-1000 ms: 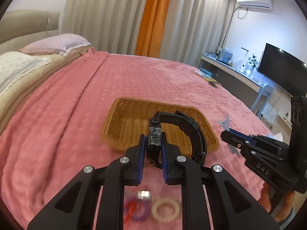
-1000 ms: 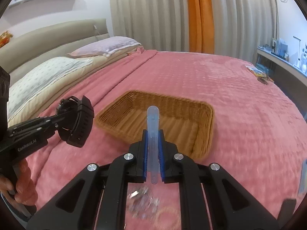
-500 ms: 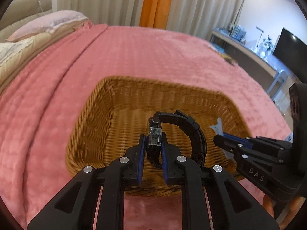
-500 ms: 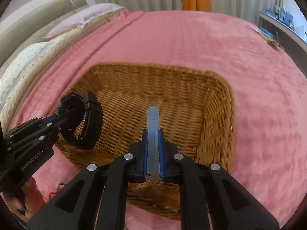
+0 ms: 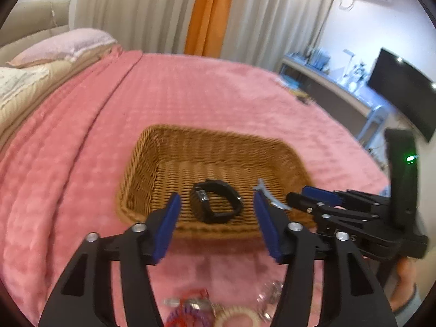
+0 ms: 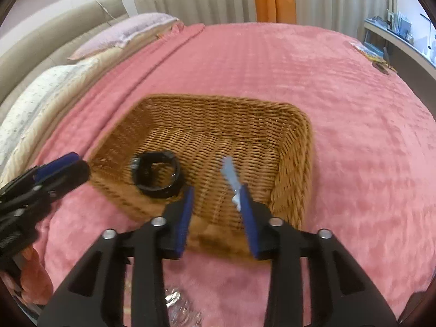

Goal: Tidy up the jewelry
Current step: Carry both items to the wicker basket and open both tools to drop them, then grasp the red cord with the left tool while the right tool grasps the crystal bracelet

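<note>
left wrist view: left gripper (image 5: 216, 224) with its fingers (image 5: 166, 229) spread and opening, nothing between the pads. the black watch (image 5: 216, 204) lies coiled on the floor of the wicker basket (image 5: 141, 163), just beyond the fingertips and clear of them, close to the near wall. the basket rests on the pink bedspread (image 5: 190, 90). at right, the right gripper (image 5: 301, 197) reaches in over the basket's near right corner, with the pale blue hair clip (image 5: 268, 194) beside its tip.

right wrist view: right gripper (image 6: 218, 212), fingers (image 6: 184, 218) also parting. the hair clip (image 6: 231, 179) leans against the inner face of the right pad, untouched by the left pad, so it is judged released or about to fall; its long axis runs away from the camera, toward the far left, above the basket (image 6: 302, 158) floor. the watch (image 6: 156, 174) lies left of the clip and well apart from it. the left gripper (image 6: 62, 170) shows at the left edge.

unsorted pieces, hair ties (image 5: 234, 317) and small bright items, stay on the bedspread near and below both grippers, behind the fingertips. judgement: the coming move turns on drawing back toward that pile; it lies nearer the left gripper.
</note>
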`<state>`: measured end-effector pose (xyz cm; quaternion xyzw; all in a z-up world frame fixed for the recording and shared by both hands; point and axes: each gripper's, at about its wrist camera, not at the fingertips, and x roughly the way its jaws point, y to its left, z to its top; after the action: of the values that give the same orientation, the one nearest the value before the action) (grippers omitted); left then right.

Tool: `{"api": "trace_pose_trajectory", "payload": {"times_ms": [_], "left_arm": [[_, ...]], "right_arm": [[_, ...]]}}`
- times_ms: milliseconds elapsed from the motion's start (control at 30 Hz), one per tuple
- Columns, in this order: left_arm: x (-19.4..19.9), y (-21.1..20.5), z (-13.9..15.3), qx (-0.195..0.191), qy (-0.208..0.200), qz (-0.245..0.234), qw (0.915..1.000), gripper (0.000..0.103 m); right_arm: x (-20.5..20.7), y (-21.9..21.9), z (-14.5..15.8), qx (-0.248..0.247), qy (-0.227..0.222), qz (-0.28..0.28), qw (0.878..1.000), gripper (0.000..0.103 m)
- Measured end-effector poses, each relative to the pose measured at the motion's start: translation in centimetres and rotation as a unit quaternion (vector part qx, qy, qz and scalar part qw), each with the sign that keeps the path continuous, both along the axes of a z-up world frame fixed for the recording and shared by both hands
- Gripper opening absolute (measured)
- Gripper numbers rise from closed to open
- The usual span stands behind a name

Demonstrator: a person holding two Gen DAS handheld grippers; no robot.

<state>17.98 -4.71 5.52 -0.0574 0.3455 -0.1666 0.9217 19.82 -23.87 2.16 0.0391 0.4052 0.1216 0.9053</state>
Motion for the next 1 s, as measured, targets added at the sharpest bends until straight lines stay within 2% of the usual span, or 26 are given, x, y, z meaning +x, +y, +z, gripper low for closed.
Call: {"api": "trace_pose_trajectory", "payload": {"times_ms": [133, 167, 267, 367, 533, 667, 833, 1000], "left_arm": [[-4.4, 1.6, 2.3, -0.019, -0.036, -0.004, 0.9992, 0.073], [-5.7, 2.1, 2.9, -0.025, -0.046, -0.001, 0.9986, 0.078], [-9.3, 3.1, 3.7, -0.033, -0.068, 0.005, 0.9971, 0.082], [-11.9, 3.9, 3.2, -0.036, -0.075, 0.014, 0.9964, 0.083], [-14.1, 5.0, 0.5, -0.043, -0.071, 0.024, 0.9963, 0.083], [-14.0, 6.2, -2.8, -0.051, -0.048, 0.031, 0.9971, 0.081], [-12.0, 7.1, -6.9, -0.040, -0.006, 0.041, 0.9984, 0.080], [-9.9, 7.9, -10.0, -0.021, 0.061, 0.050, 0.9967, 0.072]], "right_arm": [[-3.9, -0.3, 1.8, 0.001, -0.030, 0.008, 1.000, 0.045], [-4.9, -0.5, 2.1, 0.003, -0.037, 0.009, 0.999, 0.045], [-8.6, -1.0, 3.0, 0.004, -0.071, 0.009, 0.997, 0.051], [-11.0, -1.1, 2.7, -0.007, -0.094, 0.006, 0.996, 0.053], [-14.0, -1.5, 0.7, -0.014, -0.115, 0.002, 0.993, 0.053], [-14.5, -1.9, -1.9, -0.019, -0.112, -0.007, 0.994, 0.053], [-13.2, -2.7, -6.0, -0.011, -0.061, -0.018, 0.998, 0.053], [-12.2, -3.4, -8.1, -0.001, -0.013, -0.021, 1.000, 0.048]]}}
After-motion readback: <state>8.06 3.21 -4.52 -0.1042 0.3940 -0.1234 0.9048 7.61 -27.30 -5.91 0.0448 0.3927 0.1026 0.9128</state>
